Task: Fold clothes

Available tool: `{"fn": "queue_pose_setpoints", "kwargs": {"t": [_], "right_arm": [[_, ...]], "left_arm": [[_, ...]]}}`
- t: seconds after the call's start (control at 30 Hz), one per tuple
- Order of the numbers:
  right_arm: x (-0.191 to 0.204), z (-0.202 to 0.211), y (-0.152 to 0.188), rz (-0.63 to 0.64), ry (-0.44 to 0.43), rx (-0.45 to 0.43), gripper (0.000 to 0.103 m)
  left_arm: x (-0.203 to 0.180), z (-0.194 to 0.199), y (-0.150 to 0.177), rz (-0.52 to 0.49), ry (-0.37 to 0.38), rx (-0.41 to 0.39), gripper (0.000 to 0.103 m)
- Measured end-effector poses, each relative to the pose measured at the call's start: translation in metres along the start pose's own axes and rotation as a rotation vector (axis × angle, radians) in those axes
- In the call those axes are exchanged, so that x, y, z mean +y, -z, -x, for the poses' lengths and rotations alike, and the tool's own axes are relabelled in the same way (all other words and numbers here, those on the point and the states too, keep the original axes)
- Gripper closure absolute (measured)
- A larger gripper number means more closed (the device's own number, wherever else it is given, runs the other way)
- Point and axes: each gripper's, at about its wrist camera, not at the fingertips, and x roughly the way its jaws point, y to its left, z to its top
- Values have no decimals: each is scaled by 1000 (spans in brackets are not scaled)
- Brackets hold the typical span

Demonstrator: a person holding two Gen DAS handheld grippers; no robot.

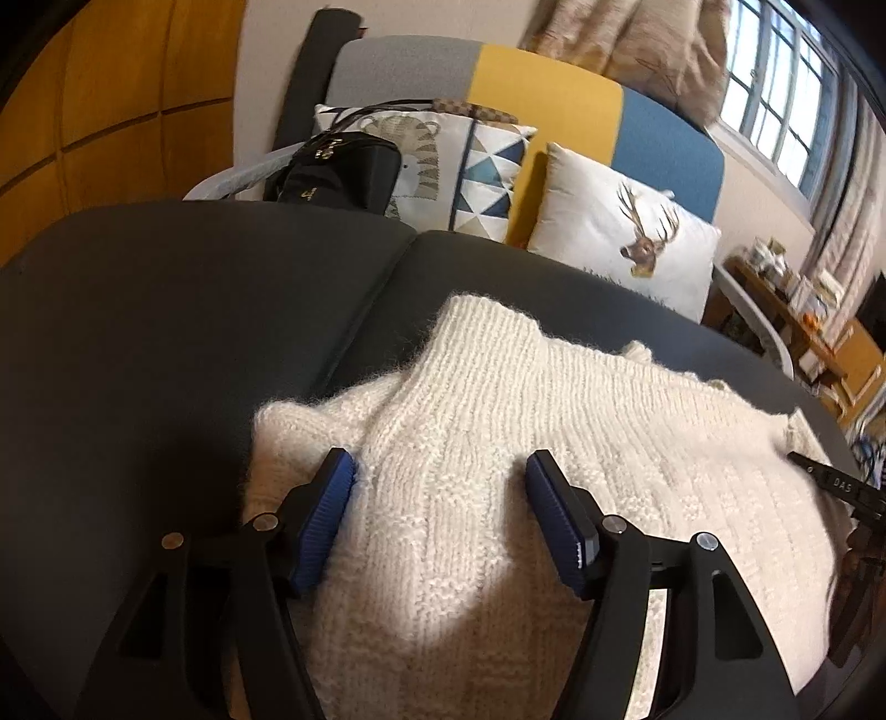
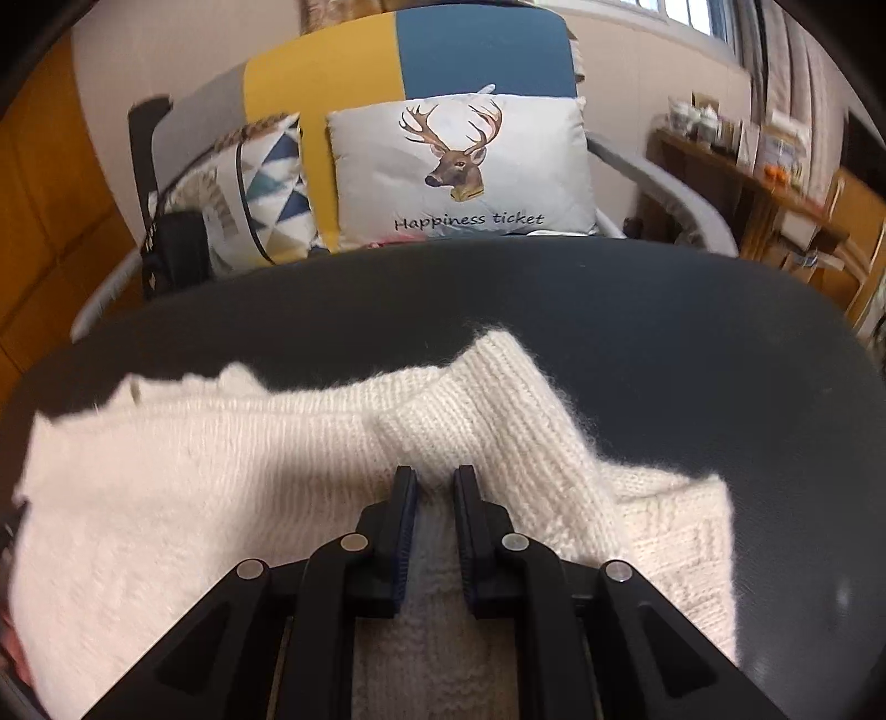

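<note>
Over on the left, a black bag [image 1: 338, 166] is sitting on the sofa seat beside a patterned cushion [image 1: 470, 171], behind the dark desk [image 1: 166, 332] that is carrying the work. Lying across that desk is the white knitted sweater [image 1: 498, 421], its ribbed collar pointing toward the sofa and its body spreading toward the camera. The left tool [image 1: 440, 471] is hovering over the sweater near the collar with its blue pads [image 1: 326, 515] standing wide apart, pressing on nothing. Further right, a deer cushion [image 2: 459, 166] reading "Happiness ticket" is leaning against the yellow and blue sofa back [image 2: 476, 50]. The right tool [image 2: 434, 482] is pointing down at a folded-over flap of the sweater, its two fingers [image 2: 404, 531] drawn nearly together with a ridge of knit running up between them; whether they are actually pinching the wool is hard to tell. A wooden shelf [image 2: 736, 166] is standing at the far right
</note>
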Motion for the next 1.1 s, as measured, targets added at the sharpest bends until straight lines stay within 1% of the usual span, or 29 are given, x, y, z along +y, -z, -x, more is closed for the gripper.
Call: {"fn": "queue_pose_setpoints", "kwargs": {"t": [0.07, 0.17, 0.27, 0.4, 0.5, 0.6, 0.67, 0.7, 0.73, 0.77, 0.8, 0.87, 0.9, 1.0, 1.03, 1.1], "right_arm": [[1, 11, 15, -11, 13, -3, 91], [-8, 33, 44, -62, -13, -9, 91], [-25, 58, 70, -130, -50, -9, 91], [-41, 81, 94, -187, -67, -20, 91], [-52, 87, 99, -224, -101, -24, 91], [-54, 89, 92, -241, -115, 2, 88], [-52, 99, 91, -270, -125, -16, 87], [-47, 108, 91, -270, -155, -47, 85], [-43, 117, 92, -269, -184, -76, 85], [-34, 121, 94, -237, -197, -70, 85], [-25, 125, 95, -205, -210, -63, 85], [-8, 123, 101, -149, -196, -9, 85], [0, 121, 105, -124, -188, 15, 84], [9, 113, 109, -82, -147, 32, 83], [9, 109, 106, -76, -136, 35, 83], [9, 100, 101, -65, -112, 41, 83]], "left_arm": [[-6, 3, 3, -44, 2, 9, 33], [-11, 12, 13, -86, 31, 20, 33], [-13, 27, 28, -108, 61, 26, 33], [-15, 43, 45, -112, 85, 27, 33], [-23, 50, 45, -114, 60, 33, 33], [-30, 51, 34, -78, 68, 45, 33], [-33, 51, 25, -42, 92, 50, 33], [-36, 49, 20, -25, 100, 55, 33], [-40, 45, 16, -21, 99, 66, 32], [-46, 40, 14, -37, 90, 88, 30], [-53, 34, 12, -64, 77, 116, 30], [-69, 25, 11, -152, 32, 148, 30], [-76, 21, 11, -199, 12, 147, 30], [-91, 8, 15, -318, -38, 127, 27], [-92, 3, 14, -340, -51, 127, 24], [-92, -3, 10, -348, -60, 126, 22]]}}
